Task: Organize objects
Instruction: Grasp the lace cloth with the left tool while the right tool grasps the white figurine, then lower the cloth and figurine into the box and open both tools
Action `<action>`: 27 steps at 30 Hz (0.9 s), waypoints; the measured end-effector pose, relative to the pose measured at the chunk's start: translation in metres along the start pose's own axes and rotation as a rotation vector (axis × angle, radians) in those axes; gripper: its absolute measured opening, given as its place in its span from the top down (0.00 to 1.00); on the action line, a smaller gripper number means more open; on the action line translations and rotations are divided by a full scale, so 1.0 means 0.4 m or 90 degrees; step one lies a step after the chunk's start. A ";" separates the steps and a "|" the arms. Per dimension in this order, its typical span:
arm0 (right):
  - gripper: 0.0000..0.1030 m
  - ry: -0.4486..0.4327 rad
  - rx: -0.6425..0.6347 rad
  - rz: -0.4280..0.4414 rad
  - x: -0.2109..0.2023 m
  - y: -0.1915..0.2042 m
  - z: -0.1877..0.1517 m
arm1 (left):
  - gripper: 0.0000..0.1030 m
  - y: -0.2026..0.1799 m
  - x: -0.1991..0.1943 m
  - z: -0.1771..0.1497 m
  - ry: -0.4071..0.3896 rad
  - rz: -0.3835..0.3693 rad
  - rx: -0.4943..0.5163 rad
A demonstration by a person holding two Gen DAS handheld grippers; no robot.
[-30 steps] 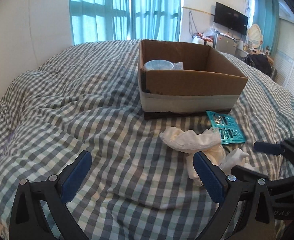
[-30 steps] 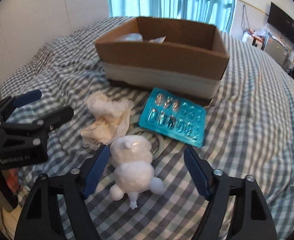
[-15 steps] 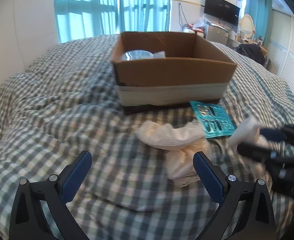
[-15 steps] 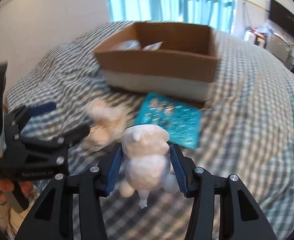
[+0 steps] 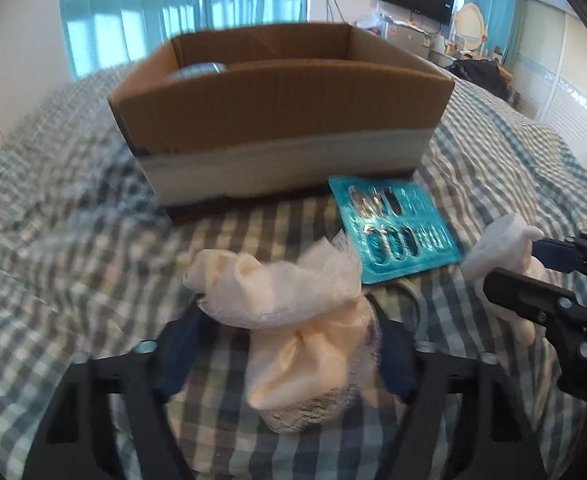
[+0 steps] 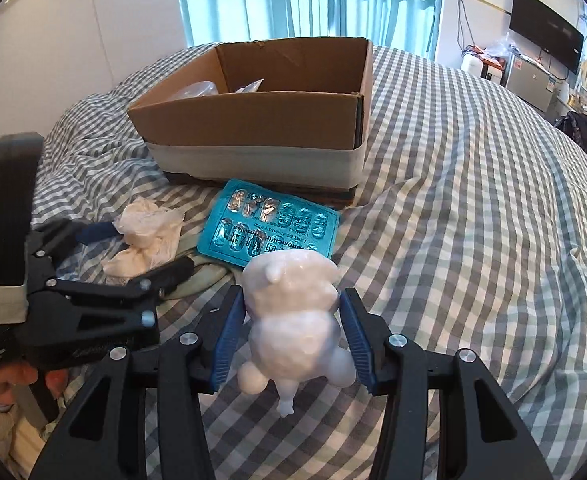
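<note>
Right gripper (image 6: 291,330): blue pads clamped on both sides of white animal figurine (image 6: 293,312), held clear above checked bedspread (image 6: 473,240). Left gripper (image 5: 285,354): jaws closing around cream lace cloth bundle (image 5: 293,312) lying on bedspread; pad contact unclear through blur. Teal blister pack (image 6: 271,228) flat just before open cardboard box (image 6: 261,120).
</note>
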State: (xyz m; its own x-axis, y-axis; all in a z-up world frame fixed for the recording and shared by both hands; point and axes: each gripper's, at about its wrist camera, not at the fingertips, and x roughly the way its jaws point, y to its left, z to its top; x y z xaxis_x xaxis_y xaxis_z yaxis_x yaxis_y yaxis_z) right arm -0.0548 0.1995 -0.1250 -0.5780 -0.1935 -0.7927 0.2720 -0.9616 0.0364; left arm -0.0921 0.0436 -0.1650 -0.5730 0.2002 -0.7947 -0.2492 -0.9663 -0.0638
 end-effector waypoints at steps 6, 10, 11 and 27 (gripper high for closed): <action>0.53 0.004 -0.003 -0.017 0.002 0.007 -0.005 | 0.74 -0.003 -0.038 -0.010 -0.006 -0.022 0.014; 0.53 -0.010 -0.012 -0.026 -0.028 0.019 -0.005 | 0.82 0.004 -0.078 -0.020 -0.022 -0.019 0.014; 0.53 -0.014 -0.012 -0.030 -0.039 0.021 -0.005 | 0.82 0.007 -0.093 -0.021 -0.029 -0.018 0.013; 0.53 -0.122 -0.028 -0.035 -0.234 0.077 0.041 | 0.82 0.018 -0.282 0.021 -0.126 -0.024 -0.005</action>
State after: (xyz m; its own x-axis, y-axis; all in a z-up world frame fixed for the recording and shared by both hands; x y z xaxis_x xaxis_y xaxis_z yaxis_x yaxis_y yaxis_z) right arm -0.0049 0.1849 -0.0397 -0.7275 -0.1779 -0.6626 0.2664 -0.9633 -0.0338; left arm -0.0357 0.0153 -0.0708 -0.7061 0.2629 -0.6575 -0.2672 -0.9588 -0.0964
